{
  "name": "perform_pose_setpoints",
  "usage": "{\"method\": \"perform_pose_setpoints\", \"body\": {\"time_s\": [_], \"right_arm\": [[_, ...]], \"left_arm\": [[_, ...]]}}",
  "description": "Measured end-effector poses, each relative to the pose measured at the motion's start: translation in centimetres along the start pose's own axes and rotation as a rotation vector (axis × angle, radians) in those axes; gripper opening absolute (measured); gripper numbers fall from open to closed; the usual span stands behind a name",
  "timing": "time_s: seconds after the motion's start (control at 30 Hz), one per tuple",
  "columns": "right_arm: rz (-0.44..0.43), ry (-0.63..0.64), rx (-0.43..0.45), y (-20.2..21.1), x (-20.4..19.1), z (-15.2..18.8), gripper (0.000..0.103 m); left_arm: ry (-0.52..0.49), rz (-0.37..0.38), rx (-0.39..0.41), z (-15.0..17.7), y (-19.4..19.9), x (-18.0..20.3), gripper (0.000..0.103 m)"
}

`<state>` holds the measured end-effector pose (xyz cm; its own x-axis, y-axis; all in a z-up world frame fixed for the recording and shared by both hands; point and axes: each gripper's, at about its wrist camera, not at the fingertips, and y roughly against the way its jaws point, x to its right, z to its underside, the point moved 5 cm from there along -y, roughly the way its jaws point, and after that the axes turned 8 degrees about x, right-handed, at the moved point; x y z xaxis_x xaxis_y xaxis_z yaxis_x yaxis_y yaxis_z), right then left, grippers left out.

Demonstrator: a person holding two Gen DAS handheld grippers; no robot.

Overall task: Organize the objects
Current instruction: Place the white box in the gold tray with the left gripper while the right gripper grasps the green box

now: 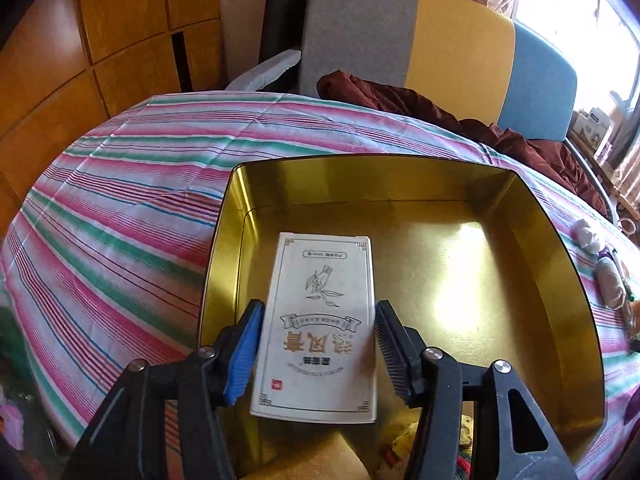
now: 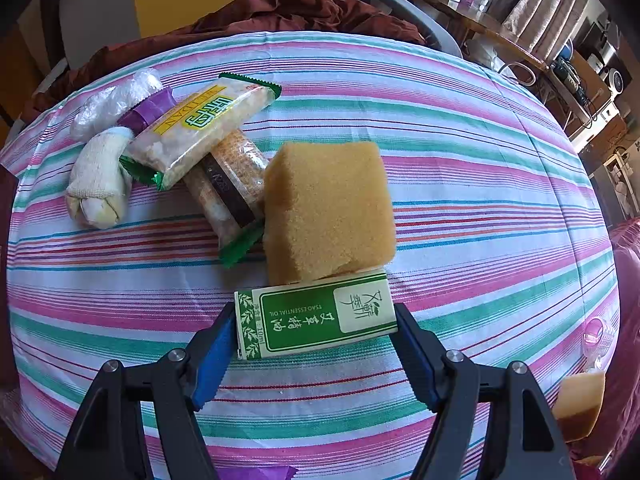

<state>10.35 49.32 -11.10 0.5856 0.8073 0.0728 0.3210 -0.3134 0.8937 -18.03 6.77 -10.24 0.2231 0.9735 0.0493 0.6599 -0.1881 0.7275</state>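
Dropping white box point(image 1: 320, 328) into gold tin point(image 1: 560, 264): left gripper point(image 1: 316, 354) just off it; right gripper point(image 2: 316, 344) clamps green box point(image 2: 316, 320), tin next.

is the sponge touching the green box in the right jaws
Touching: in the right wrist view the sponge has its near bottom edge resting against the top edge of the green box, with no striped cloth showing between them.

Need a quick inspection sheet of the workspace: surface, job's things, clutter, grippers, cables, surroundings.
Surface: striped cloth over the table.
Job's things: white box in gold tin; green box, sponge, snack packs, rolled sock on the cloth.
Clutter: sponge piece at the edge.
Grippers: left gripper open around the white box; right gripper shut on the green box.
Cables: nothing seen.
Surroundings: chair, brown fabric.
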Motion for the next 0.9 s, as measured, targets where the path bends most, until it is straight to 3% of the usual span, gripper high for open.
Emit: {"method": "perform_pose_setpoints", "body": {"time_s": [0.23,0.53,0.9], "right_arm": [[-0.003,-0.001,-0.001,-0.3,-0.2,0.0,0.075],[-0.040,0.020,-0.013,0.0,-0.8,0.2,0.075],[-0.096,0.081,0.159,7.4,-5.4,-0.7,0.075]], "left_arm": [[0.006,0.000,0.050,-0.1,2.9,-0.4,0.067],[0.041,0.007,0.172,1.0,9.5,-1.4,0.075],[0.057,0.030,0.215,2.1,12.6,-1.9,0.078]]}}
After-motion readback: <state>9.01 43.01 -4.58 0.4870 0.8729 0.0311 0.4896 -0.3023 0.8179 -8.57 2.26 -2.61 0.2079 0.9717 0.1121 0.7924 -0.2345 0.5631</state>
